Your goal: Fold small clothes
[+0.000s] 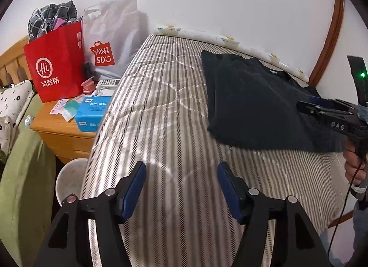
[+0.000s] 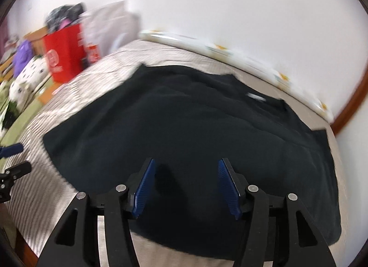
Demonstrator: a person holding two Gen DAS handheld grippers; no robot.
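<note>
A dark, nearly black garment [image 1: 253,106] lies flat on the striped mattress [image 1: 161,117], partly folded, with a small white label near its collar [image 2: 255,96]. My left gripper [image 1: 181,168] hovers open over bare striped fabric, left of the garment, nothing between its blue pads [image 1: 135,188]. In the blurred right wrist view my right gripper [image 2: 186,163] is open above the garment's [image 2: 184,117] near part, pads apart from the cloth. That right gripper [image 1: 306,106] also shows at the right edge of the left wrist view, over the garment's right side, held by a hand [image 1: 354,165].
A wooden nightstand [image 1: 59,133] left of the mattress carries a red paper bag [image 1: 55,69], a white shopping bag [image 1: 110,37], a blue tissue box [image 1: 92,113] and small items. A white bowl-like bin [image 1: 69,182] stands below. Green bedding and a spotted pillow [image 1: 11,106] lie far left.
</note>
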